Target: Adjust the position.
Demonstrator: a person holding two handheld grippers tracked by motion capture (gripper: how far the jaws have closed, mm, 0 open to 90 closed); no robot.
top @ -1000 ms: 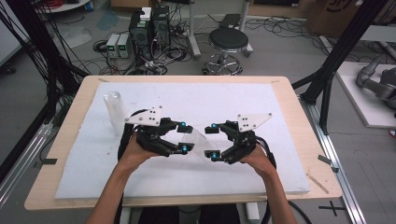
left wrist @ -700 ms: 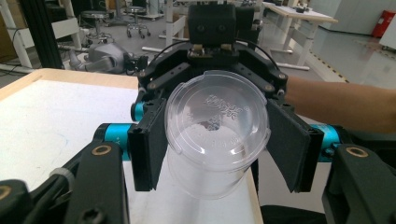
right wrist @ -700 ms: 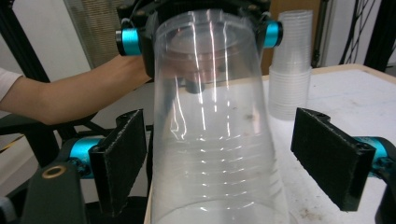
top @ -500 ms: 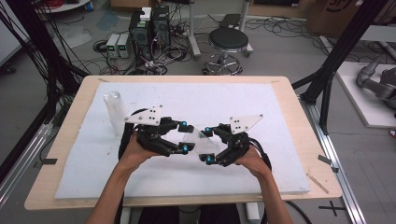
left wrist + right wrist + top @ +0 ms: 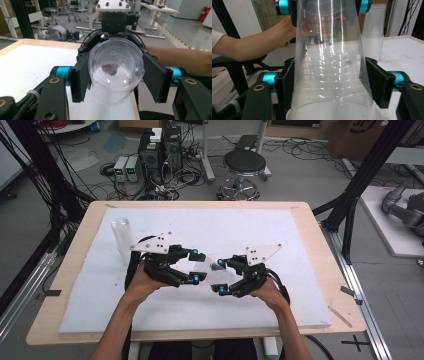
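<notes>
- A clear plastic cup is held lying on its side above the middle of the white table mat, spanning between the two grippers.
- Right gripper: jaws closed against the cup's wide, rim end. In the right gripper view the black pads press the flared wall at 3 and 9 o'clock.
- Left gripper: stands at the cup's narrow base end. In the left gripper view the base faces the camera; this gripper's own jaws rise from 5 and 7 o'clock, spread wide. Whether they touch the cup cannot be told.
- A stack of clear cups stands upright near the mat's 10 o'clock corner, well apart from the held cup.
- Judgement: the step appears to be a handover, or pulling nested cups apart; which cannot be confirmed.
- Recommendation: keep both grippers on the cup's long axis, squeeze lightly since the thin wall will buckle, and grip near the stiffer base before the right releases.
</notes>
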